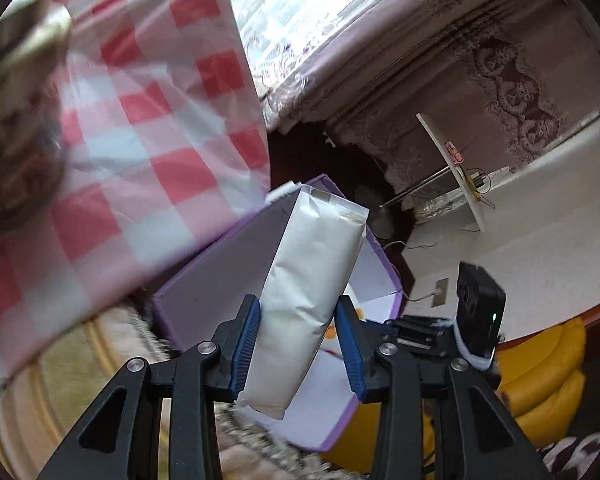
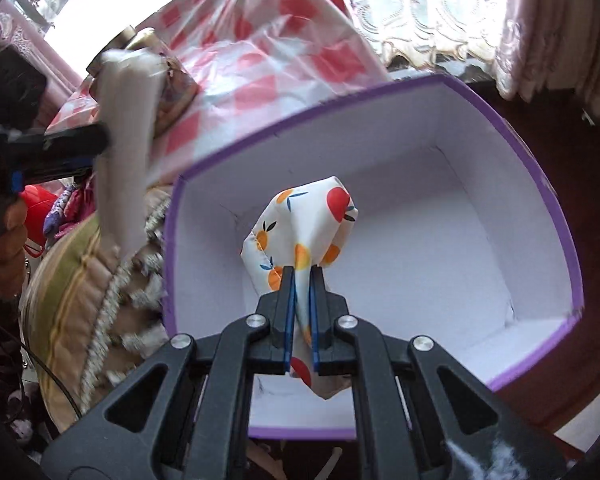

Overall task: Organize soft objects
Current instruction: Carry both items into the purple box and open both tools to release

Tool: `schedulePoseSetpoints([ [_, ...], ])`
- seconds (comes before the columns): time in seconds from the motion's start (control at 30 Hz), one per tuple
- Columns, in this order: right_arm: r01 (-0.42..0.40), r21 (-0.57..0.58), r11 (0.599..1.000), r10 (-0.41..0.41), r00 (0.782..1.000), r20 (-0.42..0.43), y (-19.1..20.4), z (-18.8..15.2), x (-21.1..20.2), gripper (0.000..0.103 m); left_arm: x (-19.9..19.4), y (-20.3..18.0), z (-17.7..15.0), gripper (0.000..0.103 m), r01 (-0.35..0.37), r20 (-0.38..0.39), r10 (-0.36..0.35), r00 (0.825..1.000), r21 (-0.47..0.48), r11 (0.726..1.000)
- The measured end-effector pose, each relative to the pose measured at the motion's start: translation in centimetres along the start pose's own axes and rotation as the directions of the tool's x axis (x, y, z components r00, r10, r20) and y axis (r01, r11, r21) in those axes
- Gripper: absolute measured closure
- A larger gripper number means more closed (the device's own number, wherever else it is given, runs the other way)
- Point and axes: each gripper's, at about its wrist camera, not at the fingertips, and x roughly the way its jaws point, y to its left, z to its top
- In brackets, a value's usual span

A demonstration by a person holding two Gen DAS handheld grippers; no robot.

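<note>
My left gripper (image 1: 296, 304) is shut on a long white soft packet (image 1: 316, 248), with a blue pad pressed on each side. The packet sticks up and leans over the purple box (image 1: 204, 276). The right wrist view looks down into this box (image 2: 500, 220), whose white inside is bare. My right gripper (image 2: 302, 270) hangs over the box's middle. It is shut on a white cloth printed with oranges and red fruit (image 2: 304, 224), which bunches up past the fingertips. At that view's left, the white packet (image 2: 128, 128) shows in the left gripper, beside the box's left corner.
A red-and-white checked plastic sheet (image 2: 268, 52) drapes behind and left of the box. A fringed striped cushion (image 2: 80, 280) lies against the box's left wall. A person's hand (image 2: 0, 248) grips the left handle. Yellow padded shapes (image 1: 548, 368) and lace curtains (image 2: 440, 12) lie further off.
</note>
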Motion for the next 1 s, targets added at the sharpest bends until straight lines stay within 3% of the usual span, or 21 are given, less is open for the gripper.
schedulePoseSetpoints([
  [0.1, 0.008, -0.001, 1.0, -0.008, 1.0, -0.002, -0.9, -1.7, -1.0, 0.094, 4.7, -0.3, 0.9, 0.063, -0.002, -0.067, -0.005, 0.998, -0.113, 0.994],
  [0.27, 0.009, -0.02, 1.0, -0.009, 1.0, -0.012, -0.5, -3.2, -1.0, 0.094, 12.4, -1.1, 2.5, 0.063, -0.08, -0.136, 0.047, 0.99, -0.247, 0.966],
  [0.4, -0.016, -0.005, 1.0, 0.015, 1.0, -0.012, -0.8, -3.7, -0.6, 0.094, 16.4, -1.7, 3.4, 0.067, -0.107, -0.165, 0.049, 0.985, -0.364, 0.925],
  [0.53, -0.028, 0.014, 0.999, 0.029, 0.999, -0.02, -1.2, -3.6, 0.0, 0.094, 19.2, -3.0, 3.6, 0.067, -0.1, -0.176, 0.026, 0.984, -0.425, 0.9],
  [0.63, -0.019, 0.035, 0.999, 0.02, 0.999, -0.028, -1.7, -3.5, 0.4, 0.094, 20.8, -4.1, 3.6, 0.065, -0.073, -0.209, -0.02, 0.978, -0.424, 0.903],
  [0.77, 0.008, 0.105, 0.994, -0.006, 1.0, -0.016, -3.3, -2.7, 1.0, 0.094, 18.1, -5.3, 4.0, 0.065, -0.097, -0.191, 0.044, 0.981, -0.279, 0.955],
  [1.0, 0.081, 0.186, 0.979, -0.073, 0.996, -0.048, -5.9, -0.2, 3.7, 0.094, 9.1, -2.6, 2.7, 0.056, -0.075, -0.094, 0.057, 0.994, -0.203, 0.976],
])
